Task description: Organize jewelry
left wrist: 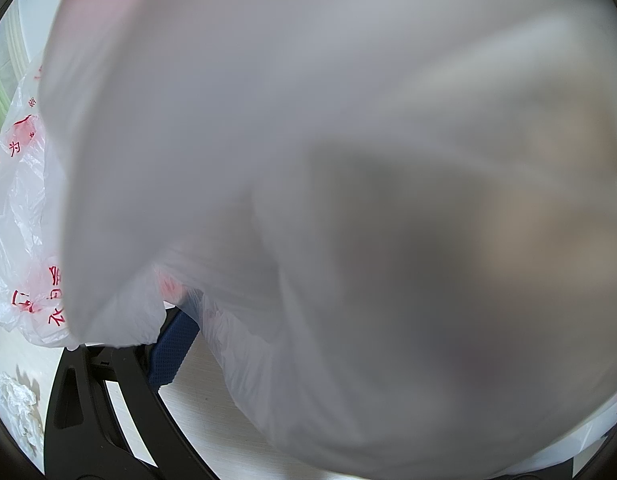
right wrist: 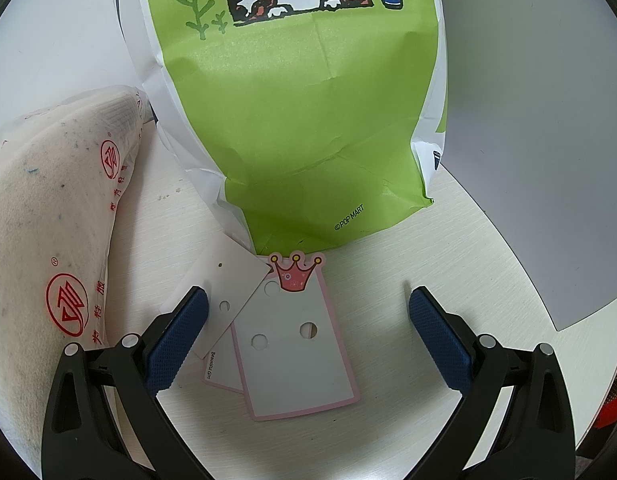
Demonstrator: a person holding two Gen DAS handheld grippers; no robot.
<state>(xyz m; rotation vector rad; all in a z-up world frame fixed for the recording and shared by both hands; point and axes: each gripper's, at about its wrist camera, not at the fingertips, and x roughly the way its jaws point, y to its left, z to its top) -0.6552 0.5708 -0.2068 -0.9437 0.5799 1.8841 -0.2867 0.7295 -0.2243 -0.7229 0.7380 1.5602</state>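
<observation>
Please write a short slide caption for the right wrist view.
Open right gripper hovers over overlapping jewelry cards lying before a green paper bag.

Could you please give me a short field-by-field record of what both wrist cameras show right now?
Right tongs: open, over the crown card
Other cards: white card overlapping its left side
Behind cards: green paper bag
Left of cards: white plastic bag with red print
Left view: mostly covered by blurred plastic; left tongs state unclear
Surface: pale table

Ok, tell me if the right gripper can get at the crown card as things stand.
Probably yes. The right gripper has its jaws wide open on either side of the crown card, which lies flat on the table with nothing over it; only a plain card overlaps its upper left corner.
</observation>
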